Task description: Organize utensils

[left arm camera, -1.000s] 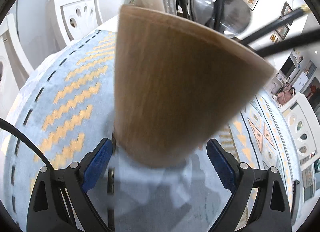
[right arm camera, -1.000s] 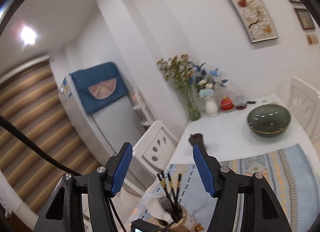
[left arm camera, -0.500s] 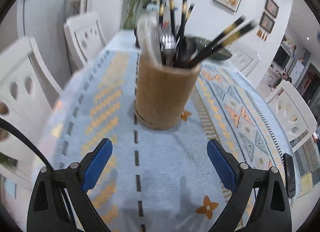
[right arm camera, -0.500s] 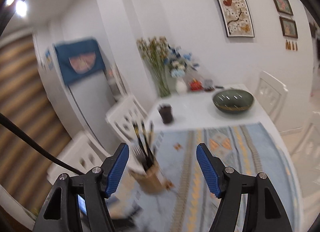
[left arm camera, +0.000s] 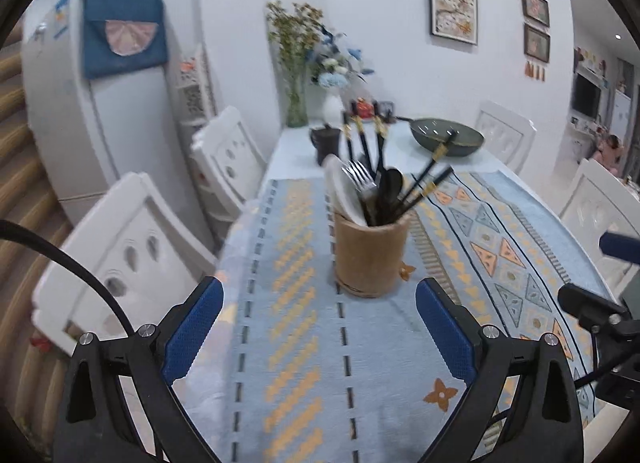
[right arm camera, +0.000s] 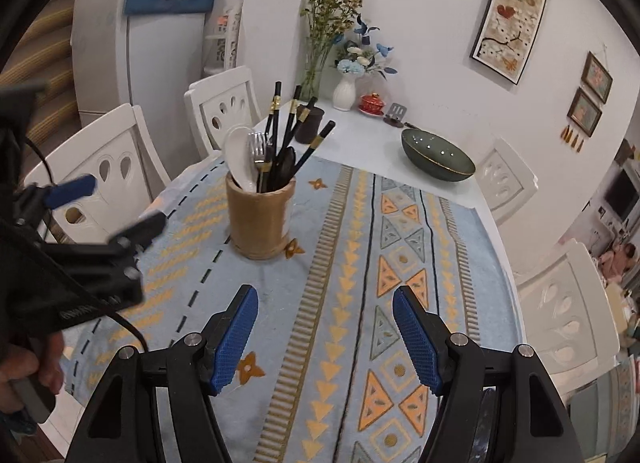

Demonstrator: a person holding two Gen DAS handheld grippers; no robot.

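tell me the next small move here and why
Probably ease both claws back. The tan wooden utensil holder stands upright on the blue patterned table runner, loaded with utensils; the left claw is opening with nothing between its pads, and the right claw is empty.

We see a patterned blue tablecloth (right arm camera: 352, 263) over a white table (right arm camera: 360, 135). Toward its far end sits a dark green bowl (right arm camera: 438, 157), and near the wall a white vase of blue flowers (right arm camera: 345, 93) beside a small red lidded pot (right arm camera: 372, 103). White chairs (right arm camera: 224, 107) line the sides, and 3 framed pictures (right arm camera: 510, 19) hang on the wall.
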